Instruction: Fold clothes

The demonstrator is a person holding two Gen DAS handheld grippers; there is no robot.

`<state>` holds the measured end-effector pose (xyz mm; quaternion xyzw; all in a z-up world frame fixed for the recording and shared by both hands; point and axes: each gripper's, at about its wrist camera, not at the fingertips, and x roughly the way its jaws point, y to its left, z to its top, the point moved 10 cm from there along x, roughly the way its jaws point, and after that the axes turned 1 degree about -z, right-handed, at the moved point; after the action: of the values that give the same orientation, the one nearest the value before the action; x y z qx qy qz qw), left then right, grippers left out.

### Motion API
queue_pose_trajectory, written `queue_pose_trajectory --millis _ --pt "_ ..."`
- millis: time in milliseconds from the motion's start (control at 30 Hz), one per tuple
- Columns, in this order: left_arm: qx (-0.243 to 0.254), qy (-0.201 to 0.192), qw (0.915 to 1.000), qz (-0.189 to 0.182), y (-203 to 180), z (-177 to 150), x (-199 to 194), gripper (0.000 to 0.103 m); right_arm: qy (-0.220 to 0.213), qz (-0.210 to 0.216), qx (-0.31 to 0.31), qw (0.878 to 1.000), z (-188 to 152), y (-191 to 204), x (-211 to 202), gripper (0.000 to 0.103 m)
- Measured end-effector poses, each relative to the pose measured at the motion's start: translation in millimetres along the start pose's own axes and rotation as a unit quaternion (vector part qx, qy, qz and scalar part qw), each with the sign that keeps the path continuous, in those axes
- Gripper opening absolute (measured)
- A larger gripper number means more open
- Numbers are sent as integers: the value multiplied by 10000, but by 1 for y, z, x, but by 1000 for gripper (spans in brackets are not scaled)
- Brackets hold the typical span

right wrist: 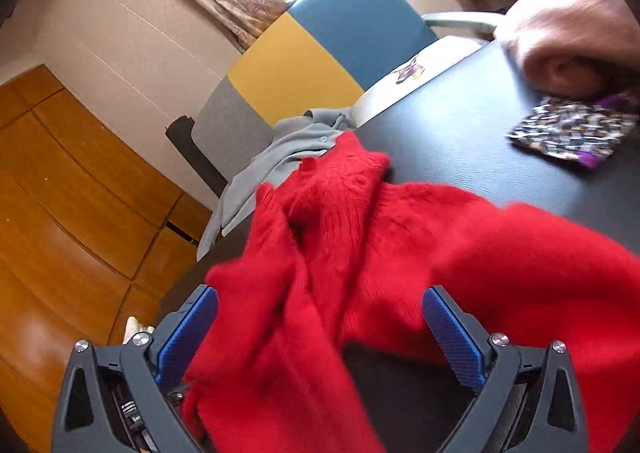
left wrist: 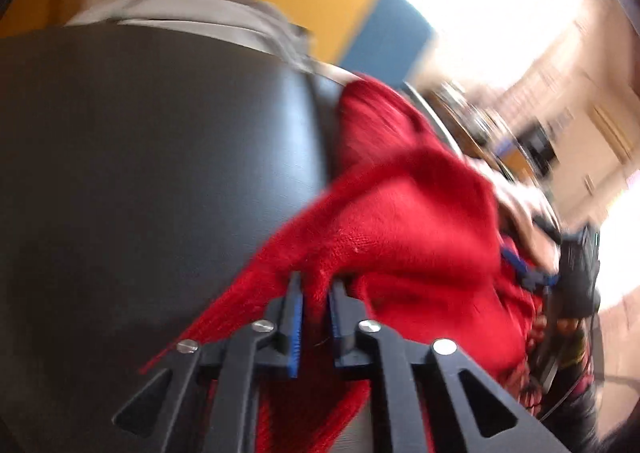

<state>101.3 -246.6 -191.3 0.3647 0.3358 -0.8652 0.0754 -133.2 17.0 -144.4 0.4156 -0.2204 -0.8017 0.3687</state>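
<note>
Red fuzzy knit sweater [right wrist: 360,237] lying crumpled on the dark, finely textured table [right wrist: 460,141], near edge. Left gripper [left wrist: 316,293] closed narrow on a fold of the sweater, blue ribbed pads [left wrist: 296,317] pressing the wool. Right gripper [right wrist: 320,317] spread wide over the cloth, holding nothing. Far left, a smooth grey garment [right wrist: 280,149] hanging over the table edge. Far right, a small patterned cloth [right wrist: 572,131], perhaps folded, under a hand [right wrist: 572,33].
</note>
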Motion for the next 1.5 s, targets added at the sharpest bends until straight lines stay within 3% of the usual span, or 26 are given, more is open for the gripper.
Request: queue_pose_trajectory --millis 167,267,333,367,433,500,600,667,733,833,933,1100,1167,1200,1267,1333,1500 --pt "-650 -462 9910 1074 103 31 -57 9 300 -228 140 9992 0 -23 41 103" --pt "-1019 -702 9743 1881 160 42 -90 9 187 -37 270 9995 4 -31 43 103" --pt "-1458 -905 9560 2378 194 50 -113 20 126 23 258 9996 5 -31 42 103" --pt "-1614 -1005 9515 2419 198 52 -120 24 101 46 244 9996 4 -30 42 103" --pt "-1728 -1268 9541 2094 188 57 -128 39 55 83 220 9997 4 -30 41 103" --pt "-1460 -1334 9651 1719 161 57 -126 52 18 98 204 9997 3 -30 40 103" --pt "-356 -920 9910 907 78 44 -93 64 -37 121 179 9998 3 -29 39 103" --pt "591 -516 9954 557 15 28 -62 68 -74 137 162 9997 2 -29 38 103" --pt "1424 -160 9893 277 -40 10 -35 70 -82 118 127 9998 3 -29 37 103" --pt "2180 318 9754 -86 -98 -13 6 70 -85 107 106 9999 3 -31 37 103" --pt "2386 705 9681 -288 -129 -14 46 70 -103 118 100 9998 3 -32 36 103" --pt "2200 1273 9668 -260 -115 -22 74 71 -123 116 94 9998 2 -31 36 103" --pt "1944 1736 9636 -593 -110 -38 80 67 -128 128 96 9998 2 -32 35 103" --pt "1953 1730 9631 -661 -110 -41 80 66 -127 133 95 9998 3 -32 35 103" --pt "1924 1715 9634 -741 -108 -42 77 50 -125 143 93 9998 3 -33 34 103" --pt "1637 1675 9673 -974 -107 -38 71 9 -123 152 90 9998 3 -34 33 103" --pt "1393 826 9798 -1174 -99 -15 21 9 -194 258 156 9994 4 -34 32 103"
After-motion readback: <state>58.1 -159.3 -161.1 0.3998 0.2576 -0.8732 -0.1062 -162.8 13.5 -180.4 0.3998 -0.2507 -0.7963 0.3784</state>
